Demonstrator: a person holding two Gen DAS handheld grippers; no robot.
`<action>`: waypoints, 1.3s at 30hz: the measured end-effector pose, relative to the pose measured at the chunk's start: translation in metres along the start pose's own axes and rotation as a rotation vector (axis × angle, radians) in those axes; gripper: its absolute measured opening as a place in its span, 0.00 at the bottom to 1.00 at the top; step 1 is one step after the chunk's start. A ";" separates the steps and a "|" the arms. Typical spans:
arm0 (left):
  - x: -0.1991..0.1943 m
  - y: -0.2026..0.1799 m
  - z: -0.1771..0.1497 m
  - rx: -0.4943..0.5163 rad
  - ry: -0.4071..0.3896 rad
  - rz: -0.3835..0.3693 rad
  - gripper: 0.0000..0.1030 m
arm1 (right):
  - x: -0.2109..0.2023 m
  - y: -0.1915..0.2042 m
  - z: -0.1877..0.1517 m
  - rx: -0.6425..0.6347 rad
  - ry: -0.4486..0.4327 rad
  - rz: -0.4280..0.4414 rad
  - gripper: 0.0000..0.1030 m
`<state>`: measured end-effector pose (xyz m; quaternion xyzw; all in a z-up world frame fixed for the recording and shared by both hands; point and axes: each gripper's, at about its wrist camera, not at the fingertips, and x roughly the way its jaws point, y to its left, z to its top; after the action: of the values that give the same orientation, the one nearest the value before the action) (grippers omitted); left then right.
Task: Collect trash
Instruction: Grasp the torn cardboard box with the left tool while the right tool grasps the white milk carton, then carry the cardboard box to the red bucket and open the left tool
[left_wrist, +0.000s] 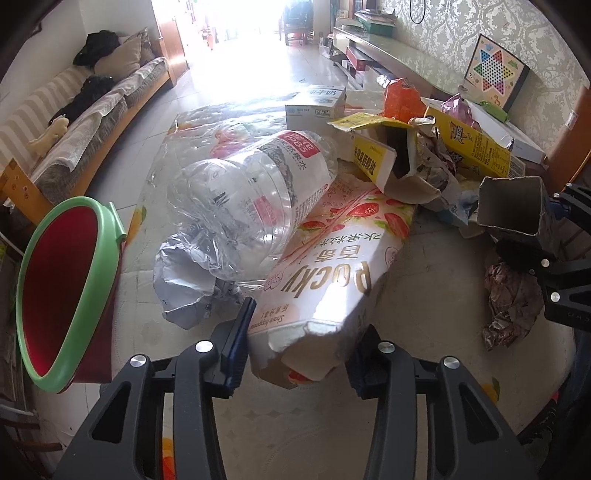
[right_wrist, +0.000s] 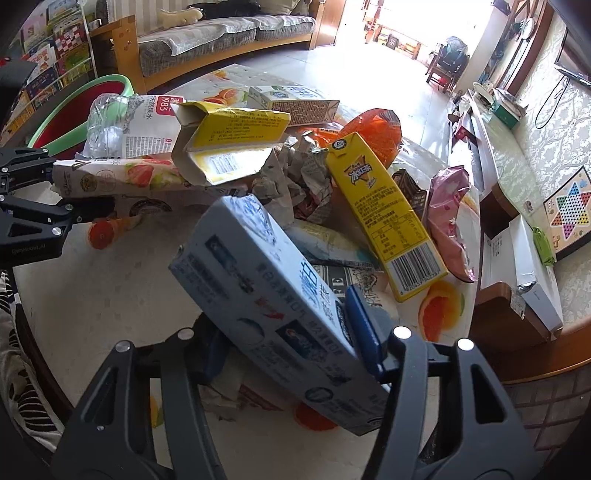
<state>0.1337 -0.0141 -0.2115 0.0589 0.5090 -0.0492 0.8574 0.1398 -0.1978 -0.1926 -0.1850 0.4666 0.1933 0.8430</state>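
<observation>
**Both grippers loaded with empty cartons**

Left gripper (left_wrist: 299, 354) clamps the torn end of the "POCKY" box (left_wrist: 332, 266): light, crushable card, best pinched across its flat sides. Right gripper (right_wrist: 291, 354) grips a white-blue carton (right_wrist: 273, 295). Beyond lie a slippery "1983" bottle (left_wrist: 255, 199), then the red bin (left_wrist: 62, 288).

1. Bare worktop (right_wrist: 110, 295) lies open between both tongs, near the front edge.
2. Behind it, the Pocky box (left_wrist: 332, 258), plastic bottle (left_wrist: 255, 195) and yellow cartons (right_wrist: 384, 214) block passage.
</observation>
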 end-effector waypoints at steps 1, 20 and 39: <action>-0.002 0.000 0.000 0.003 -0.009 -0.005 0.38 | -0.001 -0.002 0.000 0.004 -0.003 0.007 0.53; -0.072 0.006 -0.008 -0.043 -0.174 -0.130 0.24 | -0.065 -0.033 0.002 0.146 -0.139 0.026 0.41; -0.145 0.018 -0.003 -0.133 -0.290 -0.142 0.24 | -0.130 -0.014 0.024 0.143 -0.270 0.022 0.40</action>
<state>0.0646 0.0081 -0.0850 -0.0419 0.3850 -0.0840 0.9181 0.1004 -0.2184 -0.0669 -0.0914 0.3637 0.1919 0.9069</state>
